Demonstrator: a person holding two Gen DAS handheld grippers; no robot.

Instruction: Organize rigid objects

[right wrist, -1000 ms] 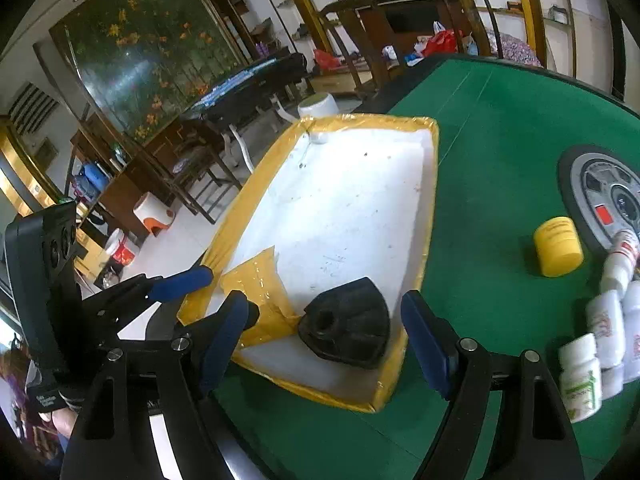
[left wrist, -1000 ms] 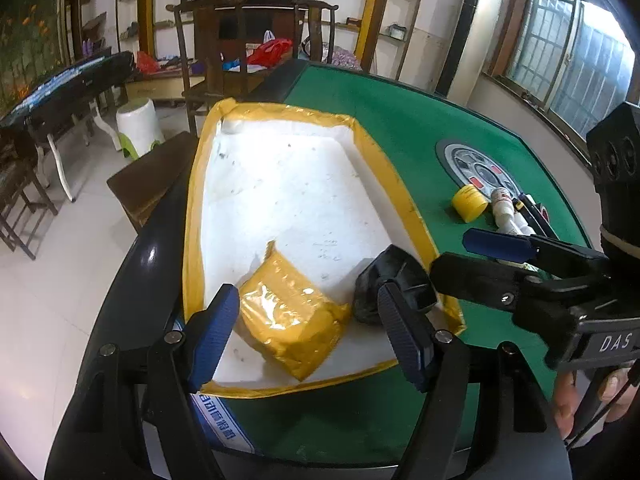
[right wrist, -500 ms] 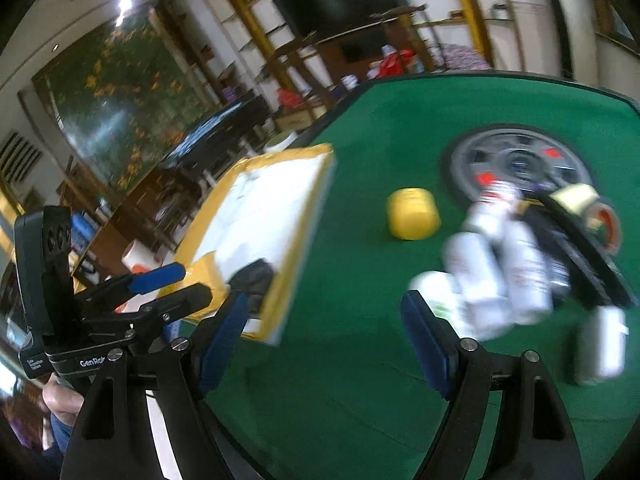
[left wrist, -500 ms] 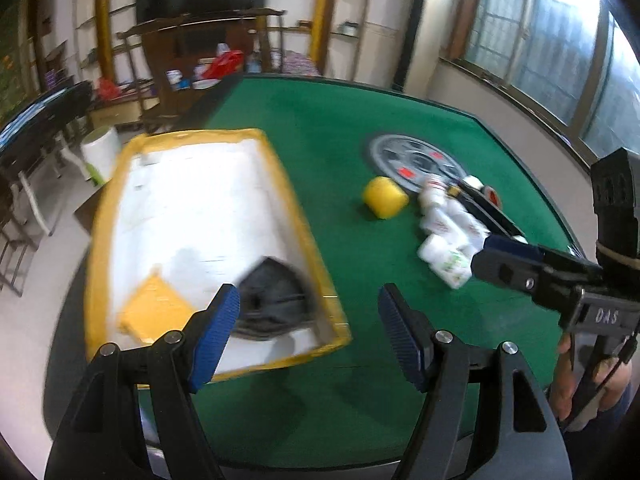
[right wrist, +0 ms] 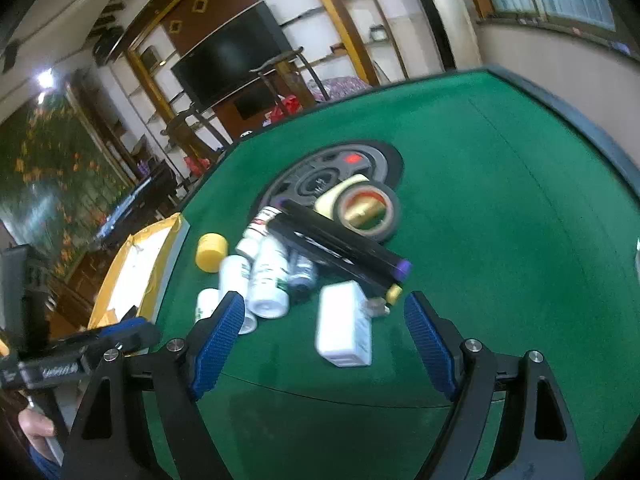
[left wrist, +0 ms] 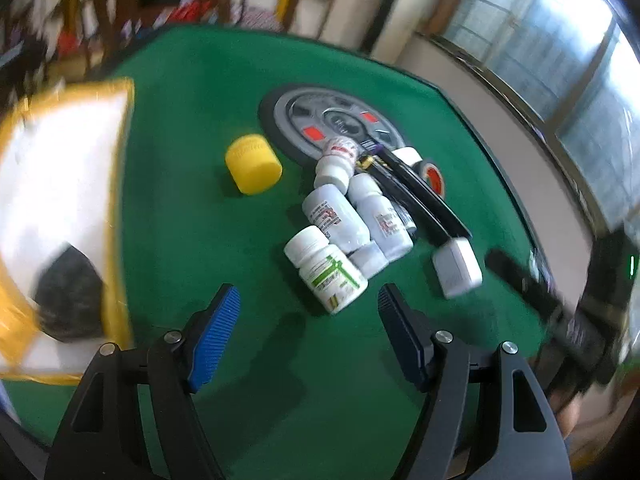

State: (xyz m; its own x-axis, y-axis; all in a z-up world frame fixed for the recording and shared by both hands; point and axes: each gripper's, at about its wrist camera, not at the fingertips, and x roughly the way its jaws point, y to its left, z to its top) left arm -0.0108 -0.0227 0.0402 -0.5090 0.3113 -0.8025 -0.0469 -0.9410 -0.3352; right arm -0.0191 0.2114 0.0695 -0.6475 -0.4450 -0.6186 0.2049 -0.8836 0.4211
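Note:
A heap of rigid objects lies on the green table: several white pill bottles (left wrist: 334,220) (right wrist: 268,276), a white box (left wrist: 456,268) (right wrist: 344,330), a yellow cylinder (left wrist: 253,165) (right wrist: 211,253), black tubes (left wrist: 420,200) (right wrist: 336,244) and tape rolls (right wrist: 368,210). The yellow-rimmed white tray (left wrist: 116,184) (right wrist: 138,264) at the left holds a black object (left wrist: 68,300). My left gripper (left wrist: 308,320) is open and empty just short of the green-labelled bottle (left wrist: 326,270). My right gripper (right wrist: 324,326) is open and empty, with the white box between its fingers.
A round grey weight plate (left wrist: 332,120) (right wrist: 332,168) lies behind the heap. The table's edge runs along the right in the left wrist view (left wrist: 500,168). Chairs and shelves stand beyond the far edge.
Both grippers swung right, from over the tray to the heap of bottles. The tray and black object now sit at the left edge. Both stay open.

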